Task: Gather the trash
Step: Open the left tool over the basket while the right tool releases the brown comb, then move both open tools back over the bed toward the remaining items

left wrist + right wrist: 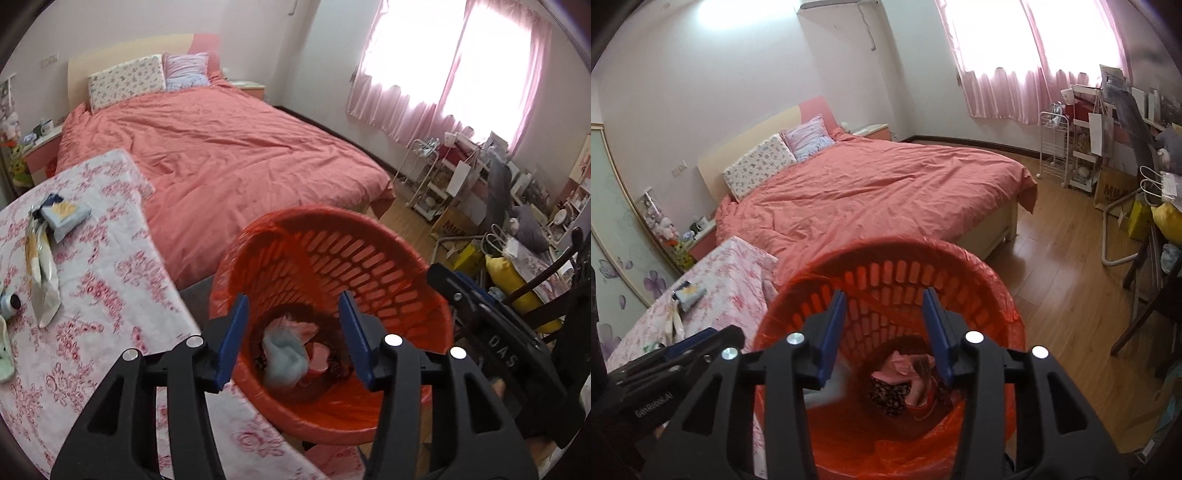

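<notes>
I find both the left gripper (293,332) and right gripper (884,328) spread and empty above the round red slotted plastic bin (369,266), so I would retrieve the crumpled white wrapper (42,280) at nine o'clock, pinching its middle.

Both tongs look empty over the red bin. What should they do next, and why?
Probably swing the left tongs back toward the flowery table for the crinkly wrapper. Both the left and right tongs are open with nothing between them, the red bin already holds dropped trash, and wrappers plus a blue packet lie on the table.
</notes>
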